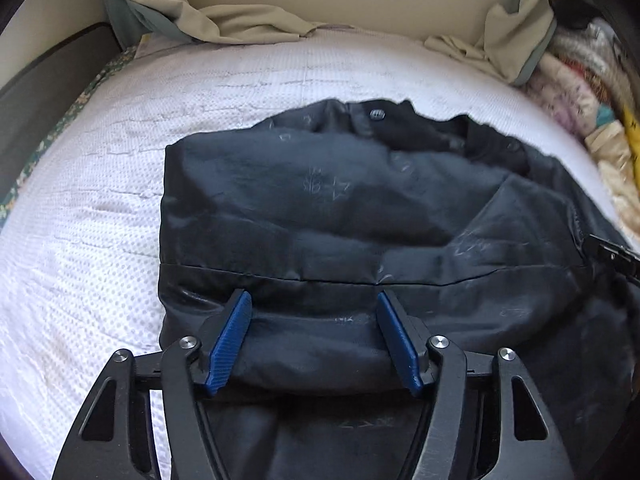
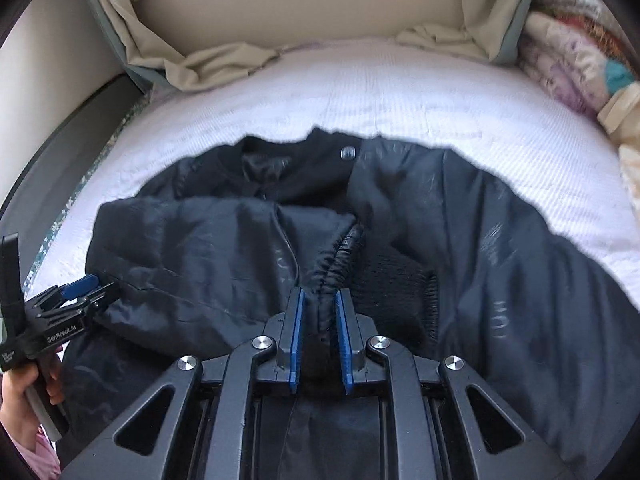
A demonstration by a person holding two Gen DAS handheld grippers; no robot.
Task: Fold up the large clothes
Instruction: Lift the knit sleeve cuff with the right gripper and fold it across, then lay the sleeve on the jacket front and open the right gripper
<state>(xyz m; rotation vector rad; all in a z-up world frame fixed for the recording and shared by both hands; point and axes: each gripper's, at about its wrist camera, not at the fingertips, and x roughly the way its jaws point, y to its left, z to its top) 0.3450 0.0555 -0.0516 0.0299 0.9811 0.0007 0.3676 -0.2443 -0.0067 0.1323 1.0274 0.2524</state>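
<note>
A large black jacket (image 1: 328, 208) lies on the white bed, collar with a snap button (image 1: 376, 114) at the far end. Its left side is folded over the body. My left gripper (image 1: 314, 300) is open, its blue pads (image 1: 230, 340) spread over a fold of the jacket's near edge. In the right wrist view the jacket (image 2: 224, 248) fills the middle. My right gripper (image 2: 320, 296) is shut on the gathered sleeve end next to the ribbed cuff (image 2: 396, 280). The left gripper also shows in the right wrist view (image 2: 80, 286), at the jacket's left edge.
The white textured mattress cover (image 1: 100, 184) surrounds the jacket. Beige crumpled cloth (image 1: 224, 20) lies along the headboard. A pile of patterned bedding (image 1: 576, 80) sits at the far right. The bed's left edge drops off beside a dark frame (image 1: 36, 80).
</note>
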